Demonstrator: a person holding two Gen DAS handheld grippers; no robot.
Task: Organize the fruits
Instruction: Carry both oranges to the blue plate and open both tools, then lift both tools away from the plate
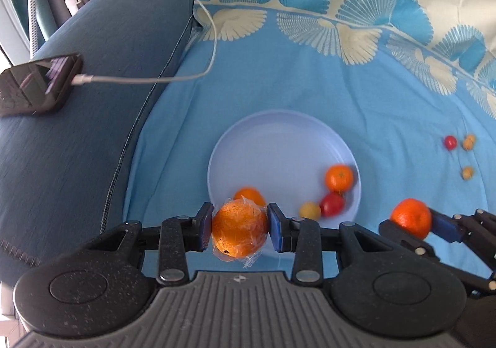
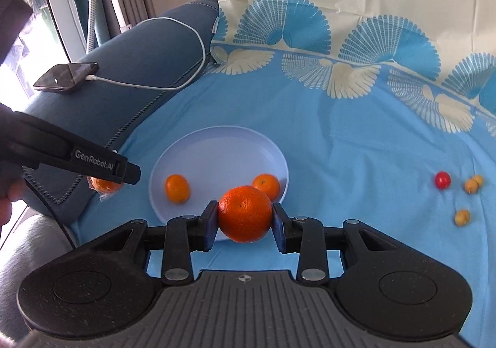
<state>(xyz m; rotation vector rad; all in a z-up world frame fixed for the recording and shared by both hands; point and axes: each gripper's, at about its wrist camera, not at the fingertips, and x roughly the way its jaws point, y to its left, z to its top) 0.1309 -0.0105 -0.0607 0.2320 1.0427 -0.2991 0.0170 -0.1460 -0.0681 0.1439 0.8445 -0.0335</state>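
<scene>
Dark blue sofa cushion [image 1: 93,75] is lying at far left, with one black phone [image 1: 38,84] resting on it and one white cable [image 1: 173,77] plugged in and looping back toward the patterned blue cloth [image 1: 310,84].

Fruit count, left to right:
- One plastic-wrapped orange [image 1: 239,230], clamped between the blue pads [image 1: 275,228] of the left gripper [image 1: 239,229]. It is hanging over the near left rim of the plate.
- One pale lavender plate [image 1: 272,143] sitting on the cloth. The left wrist view is showing four fruits on it: one orange at the near rim [image 1: 249,195], one mandarin toward the right [image 1: 338,177], one small yellow fruit [image 1: 310,210] and one small red fruit [image 1: 332,204], the last two touching.
- One bare mandarin [image 2: 245,213], pinched in the right gripper [image 2: 245,214], hovering over the near right edge of the plate.
- Loose on the cloth, well apart from the plate at far right: one red cherry tomato [image 2: 442,179] and what is looking like three small yellow fruits: a touching pair [image 2: 473,183] and a single one nearer [image 2: 462,217]. Blur is making that count uncertain.

Writing: "GenRobot.AI" is reading in white along the left gripper's side in the right wrist view.

Pose: both grippers are tilting steeply down, side by side, each closed on its fruit. A bit of the person's hand [image 2: 7,199] is showing at the left edge.
</scene>
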